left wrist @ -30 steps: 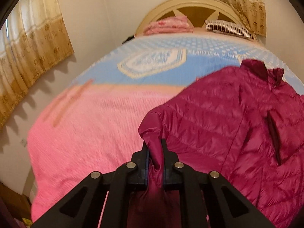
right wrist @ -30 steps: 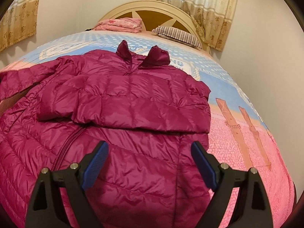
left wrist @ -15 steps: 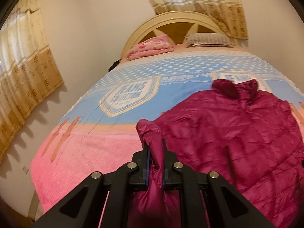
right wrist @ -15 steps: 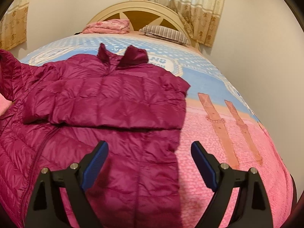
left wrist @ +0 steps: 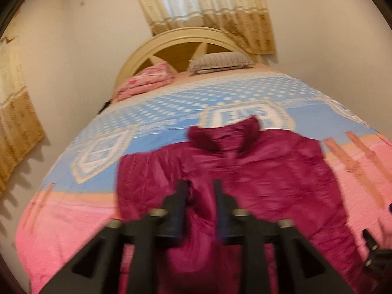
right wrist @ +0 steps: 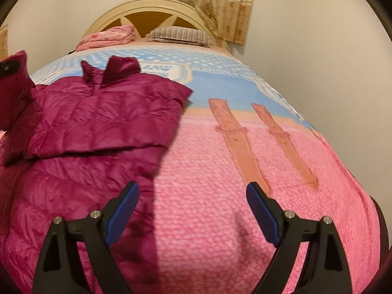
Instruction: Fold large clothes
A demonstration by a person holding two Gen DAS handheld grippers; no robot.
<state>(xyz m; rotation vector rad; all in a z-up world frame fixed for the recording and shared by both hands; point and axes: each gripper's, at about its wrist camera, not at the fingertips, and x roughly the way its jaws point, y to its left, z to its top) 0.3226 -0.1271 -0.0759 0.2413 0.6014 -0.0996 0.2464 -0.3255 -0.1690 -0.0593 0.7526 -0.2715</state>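
Note:
A magenta puffer jacket (left wrist: 257,171) lies on the bed, collar toward the headboard. Its right sleeve is folded across the chest (right wrist: 105,125). My left gripper (left wrist: 199,191) is over the jacket's middle, its fingers parted a little with magenta fabric between them; the view is blurred and I cannot tell whether they still pinch the sleeve. In the right wrist view the left sleeve (right wrist: 17,93) stands lifted at the far left. My right gripper (right wrist: 193,196) is wide open and empty, over the pink bedspread (right wrist: 232,196) just right of the jacket's hem.
The bedspread is pink near me and blue with white dots farther off (left wrist: 220,90). A folded pink blanket (left wrist: 147,80) and a striped pillow (left wrist: 220,62) lie by the cream headboard (left wrist: 186,36). Walls and curtains surround the bed.
My left gripper carried the sleeve from the jacket's left edge over to its middle, and its fingers have parted. My right gripper drifted right, off the jacket onto bare bedspread.

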